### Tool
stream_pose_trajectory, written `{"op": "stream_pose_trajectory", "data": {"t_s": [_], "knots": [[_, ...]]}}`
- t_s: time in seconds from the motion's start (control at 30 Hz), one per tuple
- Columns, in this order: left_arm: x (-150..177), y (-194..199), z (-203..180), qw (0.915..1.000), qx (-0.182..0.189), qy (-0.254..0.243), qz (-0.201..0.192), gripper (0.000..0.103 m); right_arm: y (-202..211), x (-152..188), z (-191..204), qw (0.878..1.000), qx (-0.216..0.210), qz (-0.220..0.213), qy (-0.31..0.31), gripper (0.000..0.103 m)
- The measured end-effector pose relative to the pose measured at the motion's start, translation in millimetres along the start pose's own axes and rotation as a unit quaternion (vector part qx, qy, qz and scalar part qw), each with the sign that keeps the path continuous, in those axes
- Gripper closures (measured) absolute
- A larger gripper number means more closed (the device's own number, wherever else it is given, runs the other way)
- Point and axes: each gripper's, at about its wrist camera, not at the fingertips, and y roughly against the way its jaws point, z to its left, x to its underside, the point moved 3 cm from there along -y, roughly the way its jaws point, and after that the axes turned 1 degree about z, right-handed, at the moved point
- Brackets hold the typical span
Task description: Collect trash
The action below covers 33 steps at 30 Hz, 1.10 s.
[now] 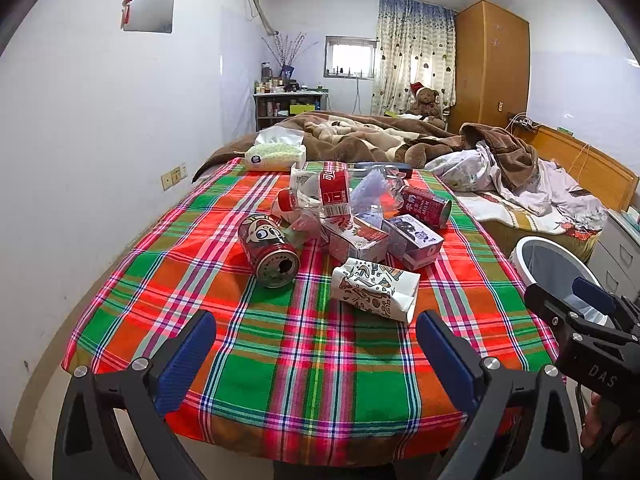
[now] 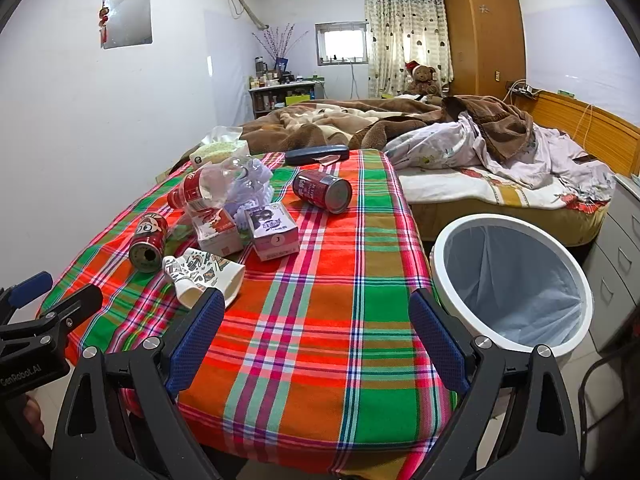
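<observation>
Trash lies in a heap on a plaid-covered table (image 1: 312, 368): a red drink can (image 1: 269, 249) on its side, a crushed patterned paper cup (image 1: 374, 289), two small cartons (image 1: 356, 240) (image 1: 414, 240), a clear plastic bottle with a red label (image 1: 320, 196) and a second red can (image 1: 426, 204). My left gripper (image 1: 316, 344) is open and empty above the table's near edge. My right gripper (image 2: 316, 340) is open and empty too, right of the heap. The cup (image 2: 204, 272) lies just beyond its left finger. A white bin (image 2: 512, 280) with a liner stands right of the table.
A tissue pack (image 1: 276, 152) and a dark case (image 2: 316, 155) lie at the table's far edge. A bed with rumpled blankets (image 2: 480, 148) lies behind. Grey drawers (image 2: 616, 264) stand right of the bin. A white wall runs along the left.
</observation>
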Motion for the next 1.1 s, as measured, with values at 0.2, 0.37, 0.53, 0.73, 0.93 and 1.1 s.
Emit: {"op": "stream_pose_trajectory", "data": {"t_s": [0.2,0.37,0.53,0.73,0.93,1.1], "knots": [[-0.2,-0.3,-0.4,1.0000,0.000,0.000,0.000,0.002,-0.2,-0.2,-0.4,1.000,0.002,0.000,-0.001,0.008],[-0.4,-0.4,-0.7,1.0000,0.000,0.000,0.001,0.002,0.6,-0.3,-1.2,1.000,0.002,0.000,-0.001,0.008],[-0.2,-0.1,-0.6,1.0000,0.001,0.000,0.001,0.002,1.5,-0.4,-1.2,1.000,0.002,0.000,-0.001,0.008],[-1.4,-0.2,0.6,1.0000,0.000,0.001,0.001,0.002,1.6,-0.4,-1.7,1.000,0.003,0.000,0.001,0.008],[-2.0,-2.5,3.3,1.0000,0.000,0.002,0.003,0.002,-1.9,-0.9,-1.3,1.000,0.005,0.002,0.000,0.008],[-4.4,-8.9,8.4,1.0000,-0.002,0.005,0.006,0.001,-8.3,-1.6,-2.1,1.000,0.006,0.007,-0.001,0.008]]}}
